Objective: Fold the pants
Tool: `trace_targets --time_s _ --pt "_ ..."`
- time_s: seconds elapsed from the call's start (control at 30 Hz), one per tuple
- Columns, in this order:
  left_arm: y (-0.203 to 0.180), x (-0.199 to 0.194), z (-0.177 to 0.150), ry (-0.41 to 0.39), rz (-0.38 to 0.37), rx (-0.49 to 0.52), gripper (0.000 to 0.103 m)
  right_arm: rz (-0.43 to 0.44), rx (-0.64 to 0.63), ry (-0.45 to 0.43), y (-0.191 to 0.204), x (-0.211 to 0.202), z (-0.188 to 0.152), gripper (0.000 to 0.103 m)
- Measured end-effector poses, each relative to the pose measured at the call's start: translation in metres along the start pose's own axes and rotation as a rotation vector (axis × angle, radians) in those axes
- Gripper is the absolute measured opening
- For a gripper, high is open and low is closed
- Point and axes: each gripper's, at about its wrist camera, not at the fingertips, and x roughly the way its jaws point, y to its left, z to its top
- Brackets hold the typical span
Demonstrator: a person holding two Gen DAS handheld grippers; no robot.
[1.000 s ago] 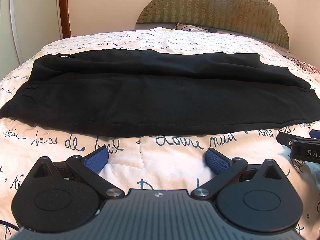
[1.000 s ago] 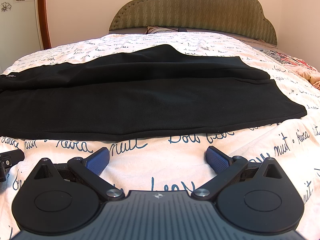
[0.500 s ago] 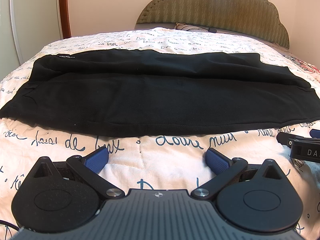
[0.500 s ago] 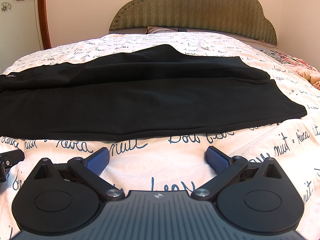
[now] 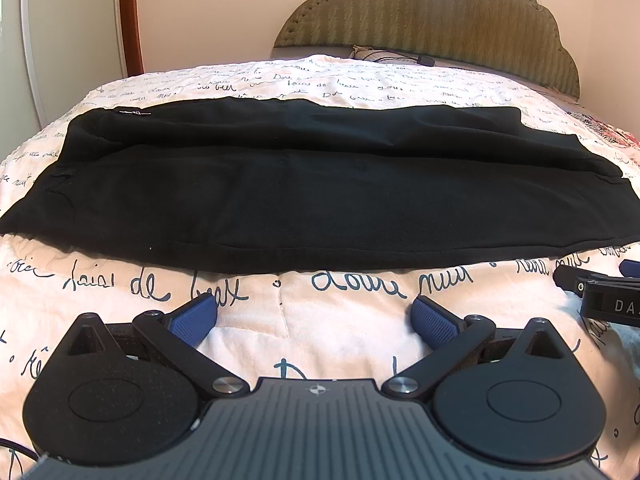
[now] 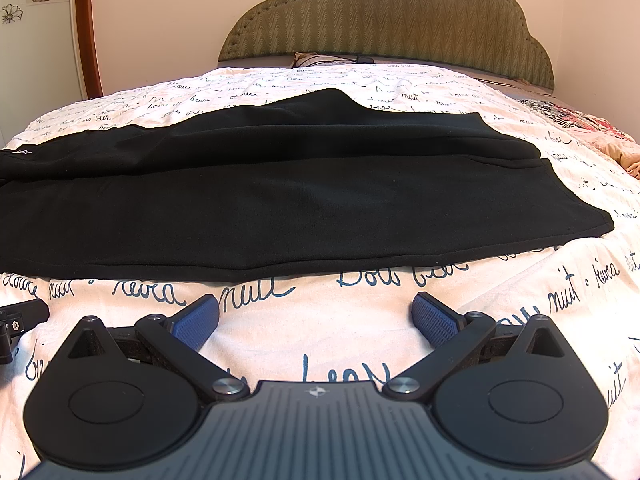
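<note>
Pants: black pants (image 5: 320, 192) are lying flat across the bedspread (image 5: 340, 336), stretching side to side with one leg folded over the other — waistband end at the left, hems at the right.
Left gripper: left gripper (image 5: 316, 318) is hovering low over the bedspread just short of the pants' near edge, its jaws spread wide and gripping nothing.
Right gripper: right gripper (image 6: 316, 316) is sitting beside it — jaws likewise gaping wide, empty, pads apart from the cloth.
Headboard: an olive padded headboard (image 6: 384, 20) is standing at the far end.
</note>
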Motion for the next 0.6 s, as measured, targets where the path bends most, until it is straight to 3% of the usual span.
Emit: trace_targets --time_s 0.27,0.4,0.5,0.6 --pt "0.004 -0.003 0.001 -0.003 -0.018 -0.006 0.103 0.014 0.003 0.006 -0.002 -0.002 0.003 0.103" --pt "0.031 -0.027 0.003 -0.068 -0.068 -0.057 0.101 0.063 0.009 0.004 -0.011 -0.015 0.01 0.103" --pt "0.064 -0.048 0.009 -0.164 -0.012 -0.049 0.101 0.114 0.029 -0.16 -0.016 -0.047 0.01 0.103" --pt "0.102 -0.059 0.027 -0.252 0.1 -0.03 0.101 0.186 -0.072 -0.368 -0.008 -0.072 0.01 0.103"
